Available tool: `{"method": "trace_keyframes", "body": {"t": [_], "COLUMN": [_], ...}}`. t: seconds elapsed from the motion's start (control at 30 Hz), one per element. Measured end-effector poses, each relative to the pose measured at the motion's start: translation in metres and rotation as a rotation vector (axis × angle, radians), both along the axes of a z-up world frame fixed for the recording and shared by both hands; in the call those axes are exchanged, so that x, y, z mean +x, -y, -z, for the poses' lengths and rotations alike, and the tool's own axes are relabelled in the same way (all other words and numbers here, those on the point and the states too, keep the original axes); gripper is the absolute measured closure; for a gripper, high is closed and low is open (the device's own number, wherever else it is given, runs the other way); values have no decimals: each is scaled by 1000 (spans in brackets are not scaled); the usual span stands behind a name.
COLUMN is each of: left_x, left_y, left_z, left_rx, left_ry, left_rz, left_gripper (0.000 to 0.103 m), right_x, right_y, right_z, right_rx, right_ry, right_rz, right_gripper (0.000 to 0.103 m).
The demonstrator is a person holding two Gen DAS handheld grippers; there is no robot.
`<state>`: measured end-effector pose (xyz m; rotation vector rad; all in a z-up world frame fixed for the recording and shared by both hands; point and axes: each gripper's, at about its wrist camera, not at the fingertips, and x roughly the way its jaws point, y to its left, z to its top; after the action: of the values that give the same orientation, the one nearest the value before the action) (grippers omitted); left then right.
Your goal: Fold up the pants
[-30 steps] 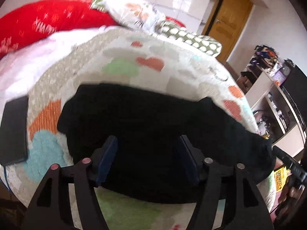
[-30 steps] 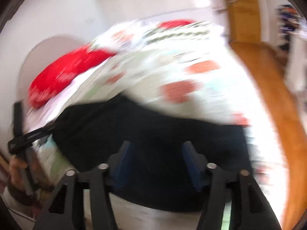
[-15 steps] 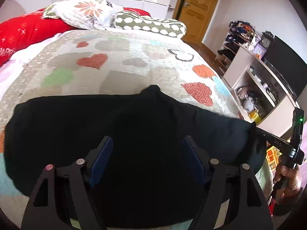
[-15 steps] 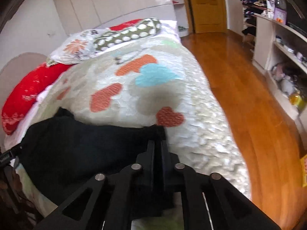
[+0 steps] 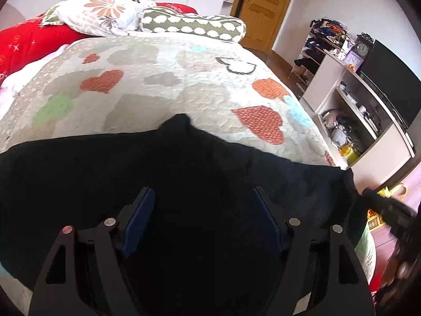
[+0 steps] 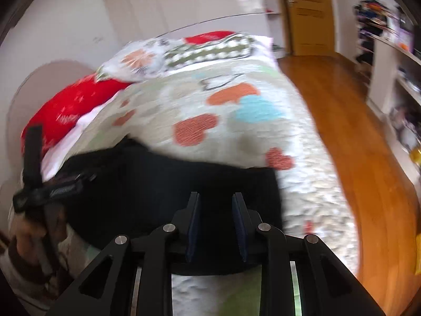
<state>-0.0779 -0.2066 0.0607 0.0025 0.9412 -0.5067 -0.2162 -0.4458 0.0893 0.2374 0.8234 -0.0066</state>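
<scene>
We see the black pants (image 5: 184,184) lying spread in a wide band across the near edge of the bed, on the heart-patterned quilt (image 5: 163,84), with a small peak of cloth rising at the middle of their far edge. Our left gripper (image 5: 204,220) hangs over the middle of the pants with its jaws spread wide and nothing between the blue pads (image 5: 138,221). Our right gripper (image 6: 216,217) is over the pants' end near the bed's right edge; its jaws stand a narrow gap apart (the view is blurred), and we cannot tell whether any cloth is pinched there. At the head of the bed lie a floral pillow (image 5: 102,10), a green dotted pillow (image 5: 192,26) and a red blanket (image 5: 31,42). Beyond the bed's right edge runs the wooden floor (image 6: 350,137).
</scene>
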Motion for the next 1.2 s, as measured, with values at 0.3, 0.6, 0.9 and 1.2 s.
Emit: {"method": "trace_keyframes", "body": {"t": [0.3, 0.6, 0.9, 1.2], "left_x": [9, 14, 15, 6], "left_y": [36, 55, 79, 79], "left_z": [10, 16, 21, 10], "left_rx": [41, 80, 97, 86], "left_ry": [-27, -34, -33, -30], "left_rz": [46, 66, 111, 128], "left_gripper": [28, 25, 17, 17], "right_x": [-7, -9, -12, -33], "right_y": [-8, 2, 13, 18], "right_z": [34, 35, 42, 19], "right_rx": [2, 38, 20, 86], "right_ry": [-82, -86, -75, -31], "right_rz": [-19, -9, 34, 56], "right_gripper": [77, 71, 59, 51]}}
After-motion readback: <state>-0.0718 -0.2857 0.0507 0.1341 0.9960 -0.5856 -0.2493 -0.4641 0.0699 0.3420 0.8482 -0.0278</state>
